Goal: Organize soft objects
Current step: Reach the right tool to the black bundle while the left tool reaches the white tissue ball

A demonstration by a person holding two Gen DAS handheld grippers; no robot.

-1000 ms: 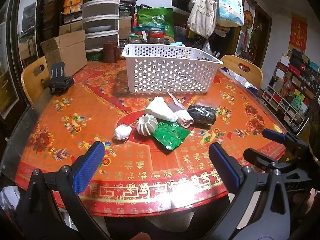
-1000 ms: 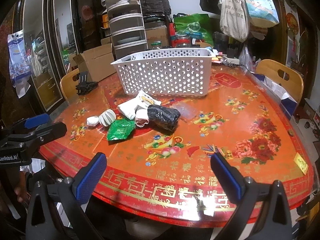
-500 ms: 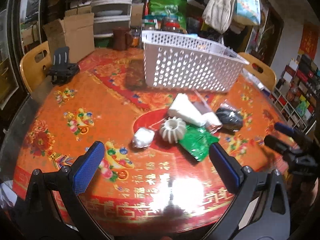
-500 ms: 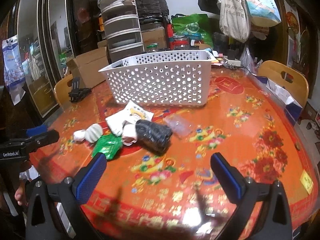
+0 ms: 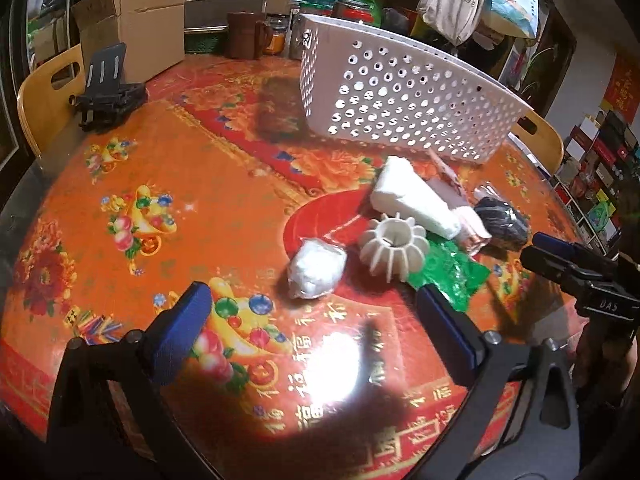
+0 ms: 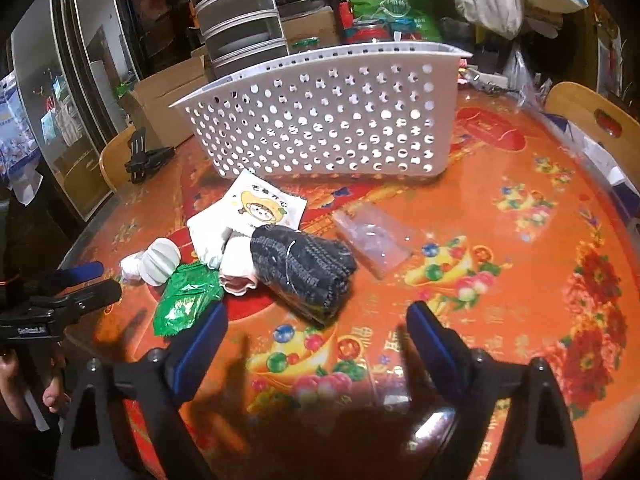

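Pouch print [image 6: 267,209], clear bag [image 6: 374,238], right view only

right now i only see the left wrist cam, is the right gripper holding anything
Observer: No. The right gripper is open; its jaws have just been closing a little, with nothing between them. The dark knit bundle lies just ahead.
Operator: anything on the far side of that bundle
Observer: A clear plastic bag lies flat on the table beside it.
Operator: and the white packet
Observer: The white packet carries a cartoon print on the face toward the white basket.
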